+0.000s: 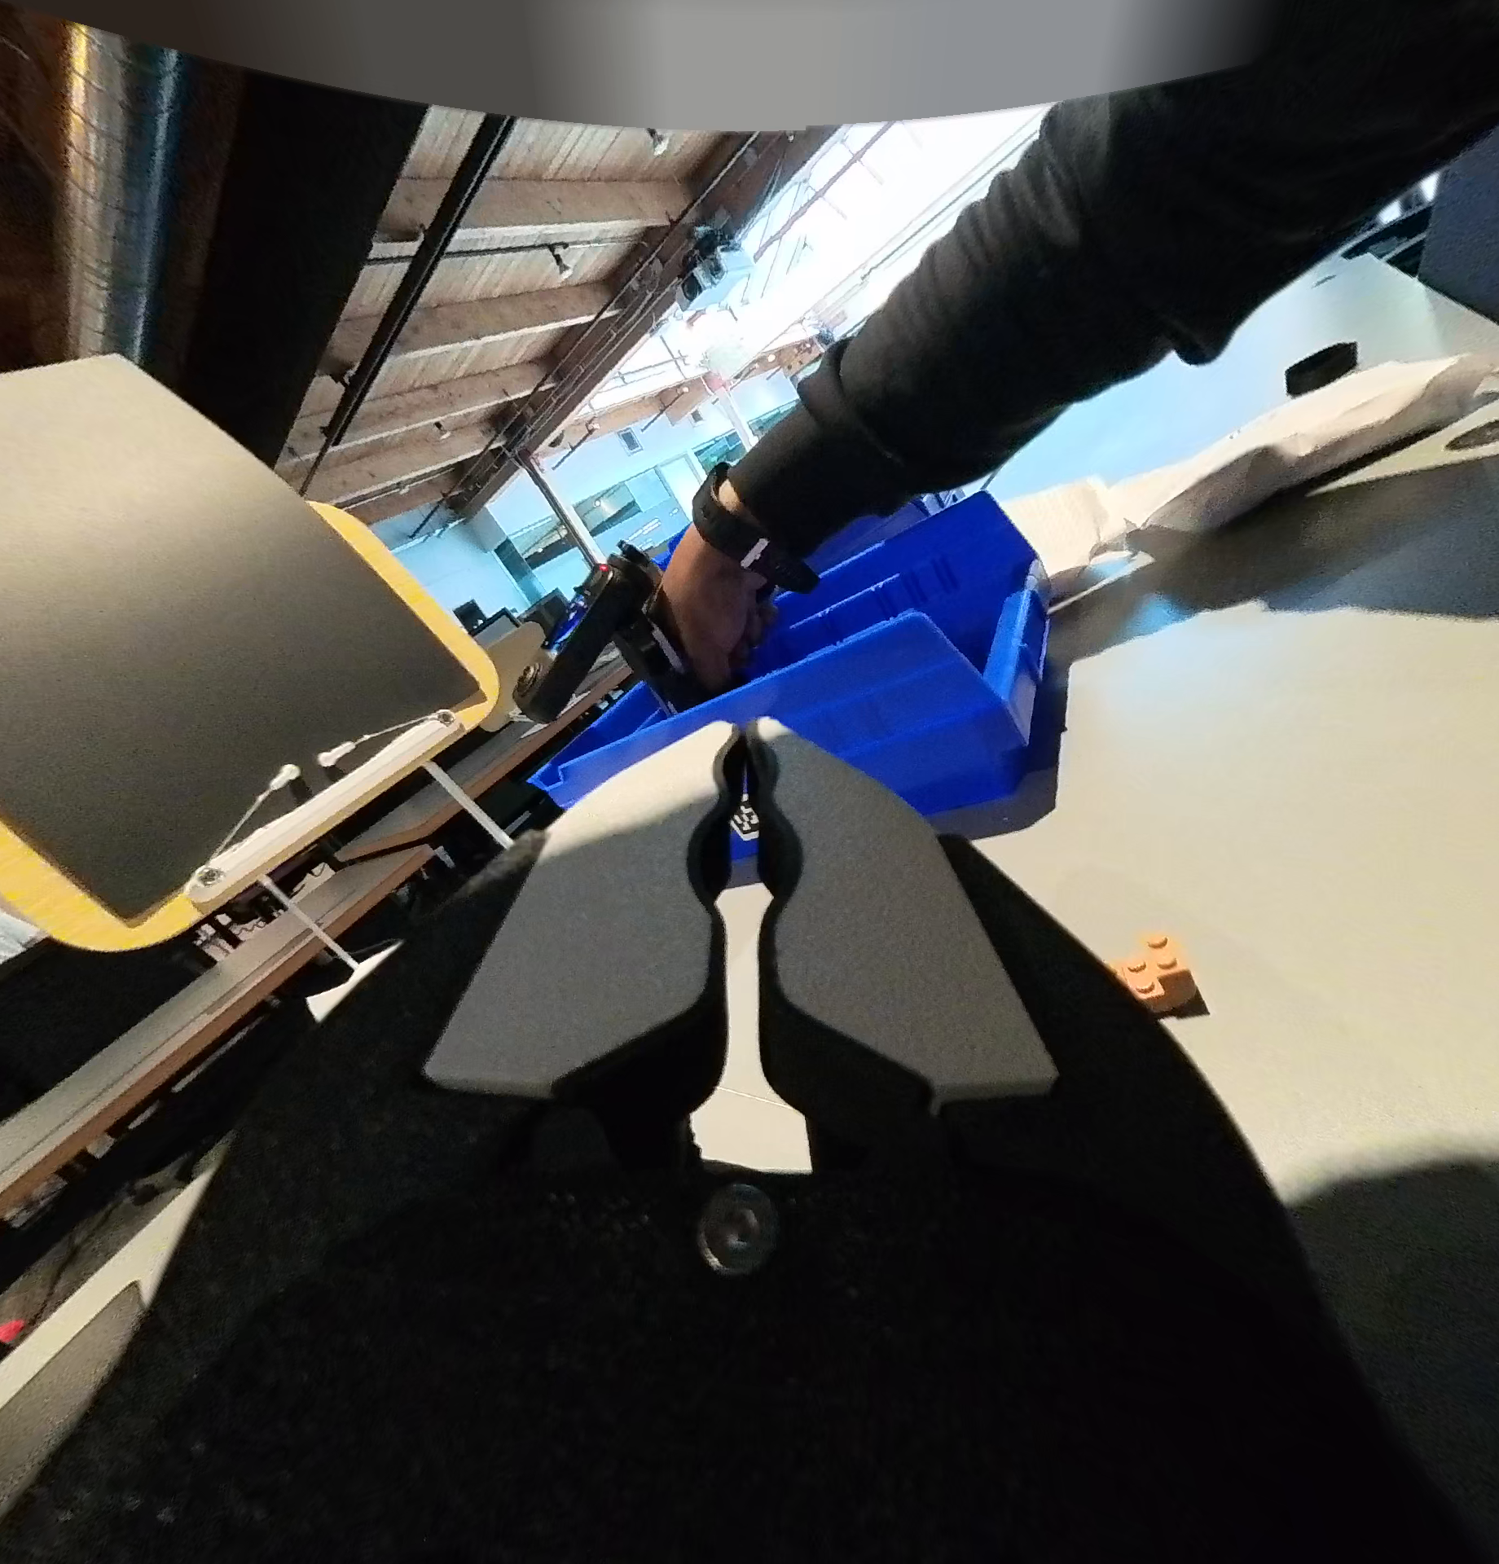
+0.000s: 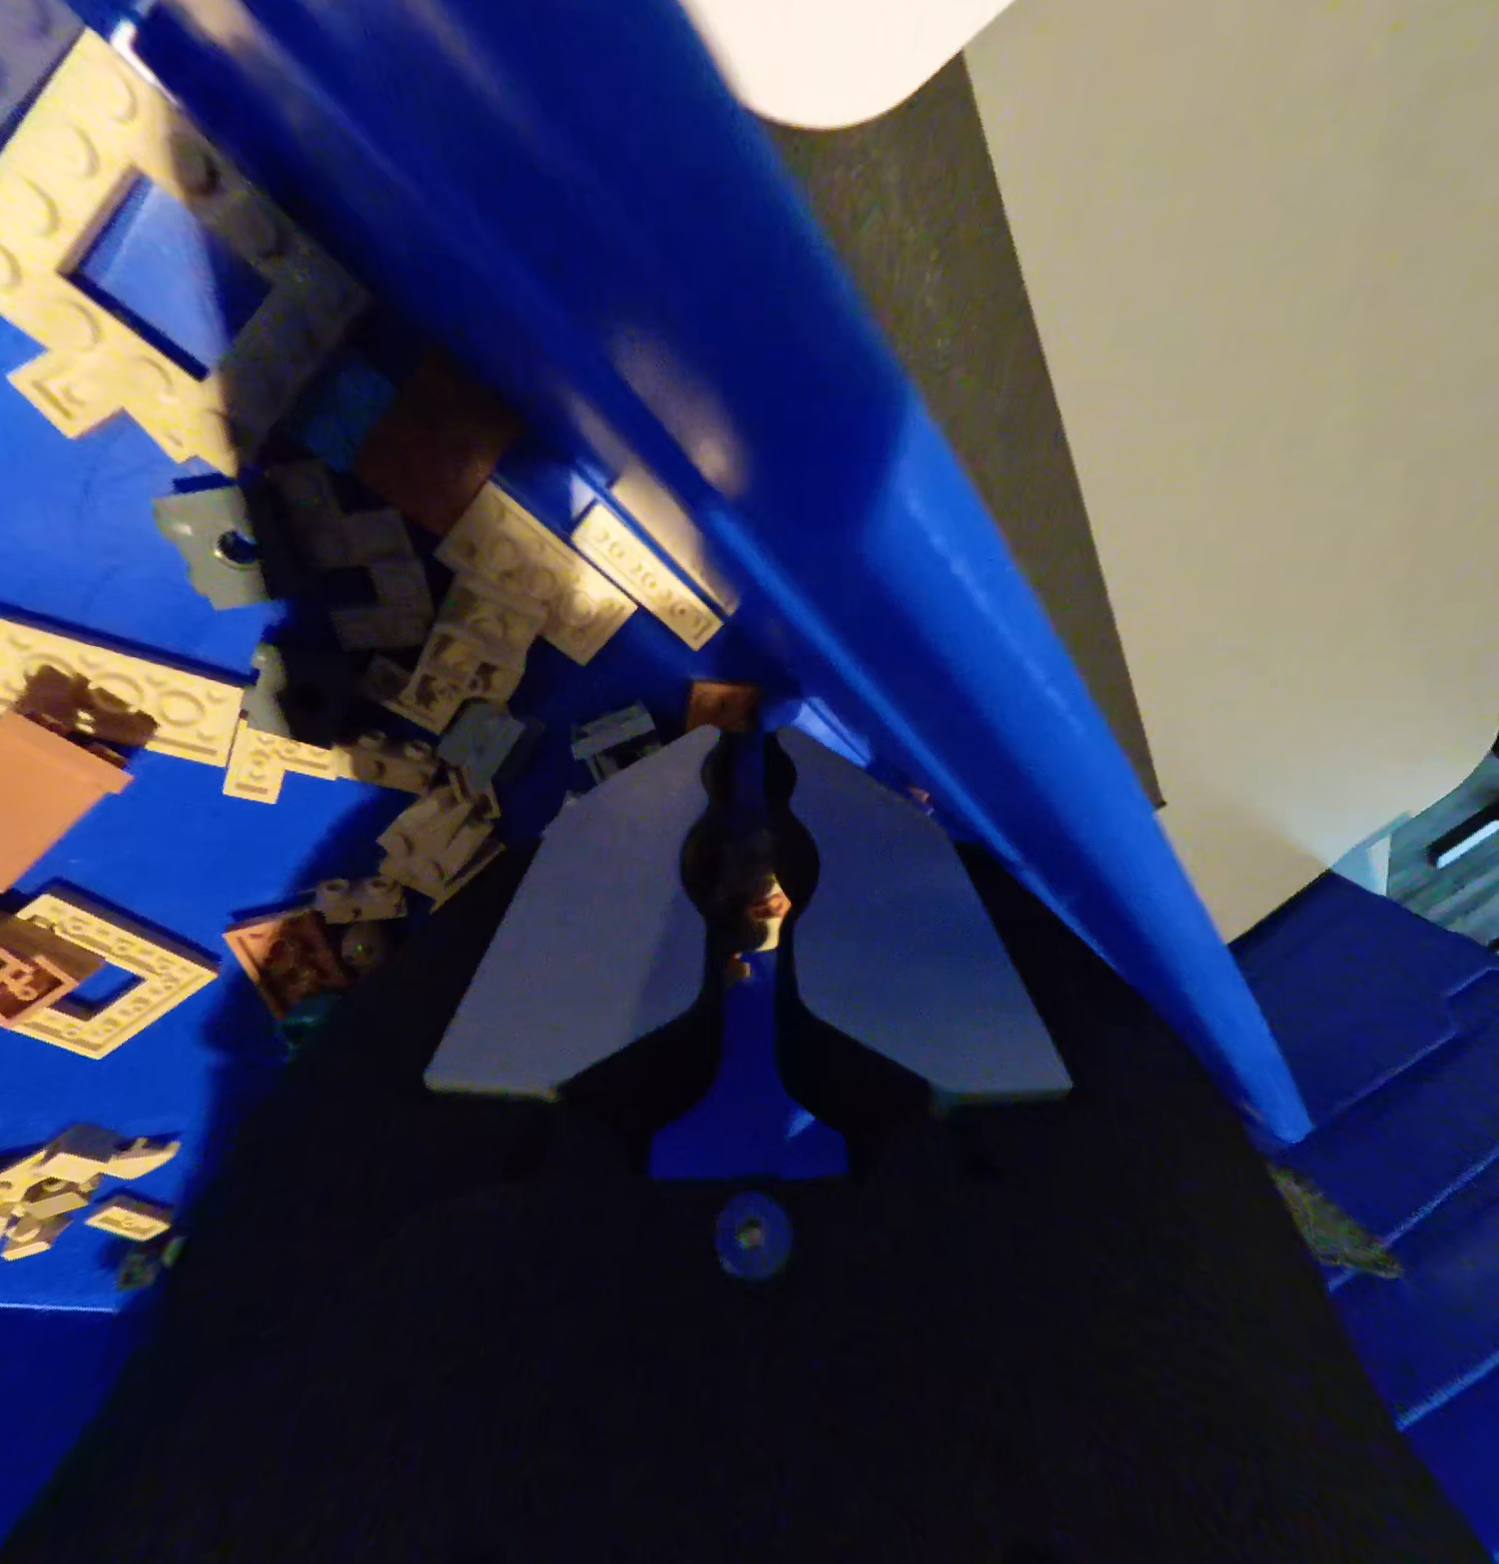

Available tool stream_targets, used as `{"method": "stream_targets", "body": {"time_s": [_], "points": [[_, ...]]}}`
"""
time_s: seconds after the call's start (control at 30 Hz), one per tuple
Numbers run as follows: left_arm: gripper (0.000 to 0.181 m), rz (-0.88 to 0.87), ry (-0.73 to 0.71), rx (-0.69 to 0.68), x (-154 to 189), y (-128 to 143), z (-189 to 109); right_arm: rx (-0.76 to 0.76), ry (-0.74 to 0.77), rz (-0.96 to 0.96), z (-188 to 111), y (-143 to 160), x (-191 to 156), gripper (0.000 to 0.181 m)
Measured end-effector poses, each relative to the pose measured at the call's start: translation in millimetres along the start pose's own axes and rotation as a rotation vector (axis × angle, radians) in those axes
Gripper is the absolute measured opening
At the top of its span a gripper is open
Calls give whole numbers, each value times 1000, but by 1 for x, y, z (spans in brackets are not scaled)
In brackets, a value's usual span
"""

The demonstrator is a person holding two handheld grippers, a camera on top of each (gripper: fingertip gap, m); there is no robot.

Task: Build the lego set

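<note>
My left gripper [image 1: 744,740] is shut and empty, held above the grey table [image 1: 1279,762] just in front of a blue bin [image 1: 898,685]. An orange-brown lego brick [image 1: 1157,977] lies on the table to its right. A person's hand [image 1: 716,609] holds the right gripper down inside the bin. In the right wrist view my right gripper [image 2: 750,745] is low in the bin beside its wall [image 2: 644,423], closed on a small dark and brown lego piece [image 2: 759,905]. Loose tan plates [image 2: 534,567], a tan frame [image 2: 60,220] and a brown tile [image 2: 27,795] lie on the bin floor.
A white paper bag [image 1: 1322,432] lies on the table behind the bin. A second grey tabletop with a yellow edge [image 1: 179,609] stands off to the left across a gap. The black sleeve [image 1: 1068,296] reaches over the bin from the upper right. About 40 cm separates my left fingertips from my right. My right gripper is the nearer one to the brown tile [image 2: 27,795]: about 11 cm, against 30 cm.
</note>
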State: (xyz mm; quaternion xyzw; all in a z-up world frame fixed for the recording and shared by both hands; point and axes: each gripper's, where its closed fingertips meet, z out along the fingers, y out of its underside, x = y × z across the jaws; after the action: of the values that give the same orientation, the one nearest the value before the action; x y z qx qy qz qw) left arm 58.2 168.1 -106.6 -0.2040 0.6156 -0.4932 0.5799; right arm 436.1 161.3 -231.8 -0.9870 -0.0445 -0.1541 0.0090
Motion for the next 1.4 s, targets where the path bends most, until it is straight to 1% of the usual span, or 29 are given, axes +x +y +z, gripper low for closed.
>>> {"method": "stream_targets", "body": {"time_s": [0.03,0.07,0.13,0.2,0.23,0.43,0.6,0.67,0.9,1.07,1.17,1.2,1.27,1.33,1.4], "points": [[0,-5,-1,1,0,0,0,0,-5,7,0,0,0,7],[0,-10,-1,2,0,0,0,0,-11,16,0,0,-1,7],[0,-17,3,5,1,-1,-1,6,-24,21,-1,0,-2,15],[0,-19,9,6,3,-2,-1,14,-75,43,-1,0,-7,24],[0,-18,11,8,4,-3,-1,6,-92,54,0,2,-9,32],[0,-9,26,12,9,-5,0,35,-75,93,1,0,-5,25],[0,-13,25,7,9,-4,0,45,-126,147,2,-2,-9,22],[0,-14,24,8,8,-4,0,46,-152,172,2,-2,-11,16],[0,8,9,20,6,-9,-1,69,-170,262,2,-2,-10,15],[0,2,-30,38,-4,-14,-4,122,-172,283,-4,-2,-13,15],[0,-1,-51,47,-11,-16,-6,185,-147,279,-26,-2,-17,13],[0,-3,-59,50,-14,-16,-7,223,-136,274,-39,-3,-20,14],[0,-19,-79,58,-22,-18,-9,313,-117,237,-75,-5,-36,14],[0,-48,-108,64,-33,-19,-11,420,-114,171,-120,-10,-68,14],[0,-88,-141,74,-45,-19,-15,508,-113,70,-165,-11,-115,13]]}}
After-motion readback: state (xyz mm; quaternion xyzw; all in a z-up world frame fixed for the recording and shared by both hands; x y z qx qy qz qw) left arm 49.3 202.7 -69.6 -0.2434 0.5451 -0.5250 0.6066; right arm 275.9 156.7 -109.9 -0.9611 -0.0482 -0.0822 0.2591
